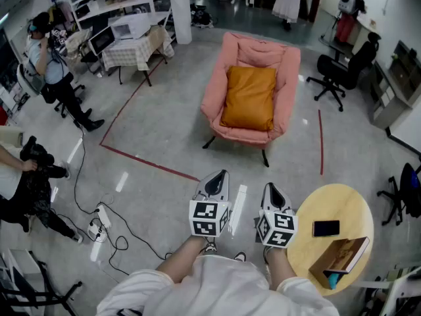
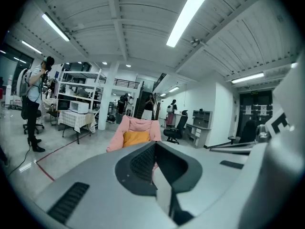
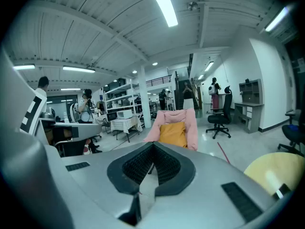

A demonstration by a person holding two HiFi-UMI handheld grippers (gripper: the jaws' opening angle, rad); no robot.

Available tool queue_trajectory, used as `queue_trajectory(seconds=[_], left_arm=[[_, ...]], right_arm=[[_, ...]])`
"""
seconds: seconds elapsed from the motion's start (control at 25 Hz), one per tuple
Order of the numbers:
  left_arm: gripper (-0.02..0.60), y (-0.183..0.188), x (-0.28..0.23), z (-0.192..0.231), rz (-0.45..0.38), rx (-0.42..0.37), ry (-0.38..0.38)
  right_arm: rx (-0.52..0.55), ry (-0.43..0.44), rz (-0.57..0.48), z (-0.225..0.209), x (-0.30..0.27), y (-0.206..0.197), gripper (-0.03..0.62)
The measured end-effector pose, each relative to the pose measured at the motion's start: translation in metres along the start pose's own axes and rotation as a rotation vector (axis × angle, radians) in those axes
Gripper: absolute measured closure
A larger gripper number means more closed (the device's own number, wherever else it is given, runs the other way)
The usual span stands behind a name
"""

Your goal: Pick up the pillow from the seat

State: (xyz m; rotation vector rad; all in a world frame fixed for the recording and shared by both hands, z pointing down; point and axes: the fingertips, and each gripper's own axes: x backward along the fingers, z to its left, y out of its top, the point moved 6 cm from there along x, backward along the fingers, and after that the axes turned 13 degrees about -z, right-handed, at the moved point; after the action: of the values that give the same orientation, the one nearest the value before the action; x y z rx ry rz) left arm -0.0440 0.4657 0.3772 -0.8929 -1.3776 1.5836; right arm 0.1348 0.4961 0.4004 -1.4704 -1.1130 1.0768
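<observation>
I had both grippers low in the frame, the left gripper (image 1: 220, 176) and the right gripper (image 1: 271, 189) each with jaws pressed together on nothing. Ahead of them lay a wide stretch of bare grey floor (image 1: 164, 133), bounded at left by a red tape line (image 1: 148, 162) and at right by a second red strip (image 1: 321, 143). The orange pillow (image 1: 249, 99) leaned upright against the back of the pink armchair (image 1: 216, 92), upper centre, well apart from both grippers. A round yellow bench (image 1: 342, 206) sat just beside the right gripper at lower right, carrying a phone (image 1: 326, 228) and a book (image 1: 342, 255). Cables (image 1: 99, 219) trailed at lower left; a black office chair (image 1: 342, 71) stood at upper right.
</observation>
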Motion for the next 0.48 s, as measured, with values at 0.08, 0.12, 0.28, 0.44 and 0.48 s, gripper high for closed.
queue_trajectory(seconds=[0.08,0.12,0.28,0.44,0.48], left_arm=[[0.583,0.0,0.001,0.006,0.005,-0.003,-0.005],[0.583,0.0,0.001,0.009,0.008,-0.004,-0.007],[0.583,0.0,0.001,0.022,0.019,-0.006,-0.015],[0.583,-0.003,-0.002,0.037,0.034,0.006,-0.02],[0.583,-0.004,-0.003,0.041,0.036,0.011,-0.021]], right_arm=[[-0.004,-0.011,0.009,0.003,0.0,-0.003,0.566],[-0.005,-0.016,0.013,0.004,-0.001,-0.004,0.566],[0.002,-0.03,0.026,0.011,-0.004,-0.008,0.566],[-0.006,-0.044,0.029,0.02,-0.01,-0.011,0.566],[-0.011,-0.048,0.027,0.022,-0.011,-0.012,0.566]])
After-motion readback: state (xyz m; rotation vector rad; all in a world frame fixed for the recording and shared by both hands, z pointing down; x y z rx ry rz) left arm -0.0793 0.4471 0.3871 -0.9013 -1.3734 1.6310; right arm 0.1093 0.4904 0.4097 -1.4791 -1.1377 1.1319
